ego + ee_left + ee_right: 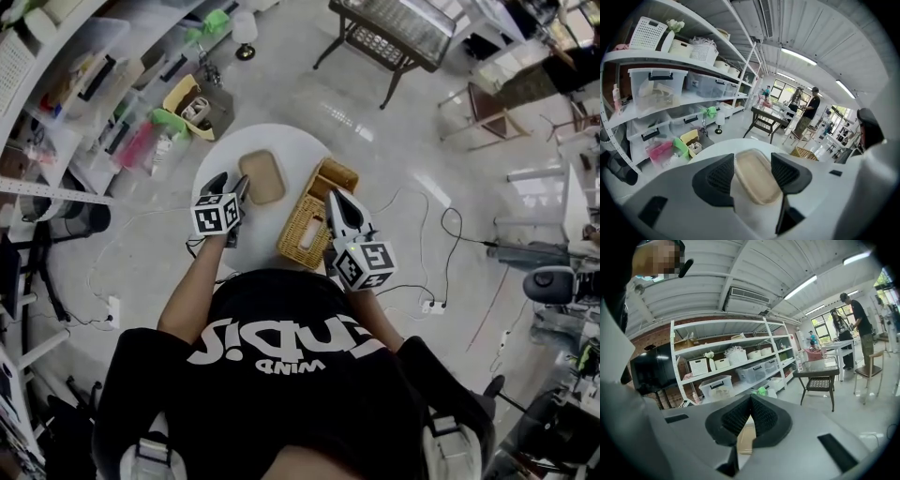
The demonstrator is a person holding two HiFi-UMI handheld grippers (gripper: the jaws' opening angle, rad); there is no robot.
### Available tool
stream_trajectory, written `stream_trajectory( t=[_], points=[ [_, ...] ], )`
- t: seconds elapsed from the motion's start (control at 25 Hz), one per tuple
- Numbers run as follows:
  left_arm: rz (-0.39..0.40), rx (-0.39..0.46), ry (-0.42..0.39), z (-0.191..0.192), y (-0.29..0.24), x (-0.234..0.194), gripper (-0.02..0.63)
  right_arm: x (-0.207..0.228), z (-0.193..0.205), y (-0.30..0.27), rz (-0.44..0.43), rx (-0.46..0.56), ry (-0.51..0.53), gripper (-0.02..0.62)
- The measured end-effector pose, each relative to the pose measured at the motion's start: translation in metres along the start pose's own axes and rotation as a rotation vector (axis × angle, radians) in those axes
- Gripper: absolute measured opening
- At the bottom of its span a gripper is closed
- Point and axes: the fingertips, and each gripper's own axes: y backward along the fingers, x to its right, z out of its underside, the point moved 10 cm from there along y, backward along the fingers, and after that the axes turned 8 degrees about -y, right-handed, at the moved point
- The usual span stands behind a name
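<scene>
A beige rounded-rectangle lid [262, 176] lies flat on the round white table [281, 141]. Next to it on the right stands a woven wicker basket [309, 220]. My left gripper [234, 192] hovers just left of the lid, open and empty. In the left gripper view the lid [757, 180] shows on the table between the parted jaws of the left gripper [753, 164], with the basket [805, 153] off to the right. My right gripper [335, 199] is over the basket's right side. In the right gripper view it [750, 416] is shut with nothing between its pads.
White shelving with clear plastic bins [84, 66] runs along the left. A yellow bin [190, 105] and a small lamp [244, 33] stand on the floor beyond the table. A dark glass-topped side table [394, 33] is farther off. Cables [441, 234] trail at right. Two people [806, 110] stand far off.
</scene>
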Motion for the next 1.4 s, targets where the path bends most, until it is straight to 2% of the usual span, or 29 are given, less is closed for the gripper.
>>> stream_trajectory(
  t=[0.2,0.68,1.4],
  points=[
    [0.003,-0.072,0.014,0.017,-0.022,-0.006,0.238,0.008,0.003,0.004,0.038,-0.015,-0.009,-0.002],
    [0.051,-0.168,0.136,0.044,-0.060,-0.011,0.270,0.016,0.004,0.003,0.071,-0.044,-0.017,-0.002],
    [0.068,-0.225,0.144,0.051,-0.074,-0.010,0.241,0.021,0.005,0.001,0.085,-0.069,-0.024,-0.002]
  ],
)
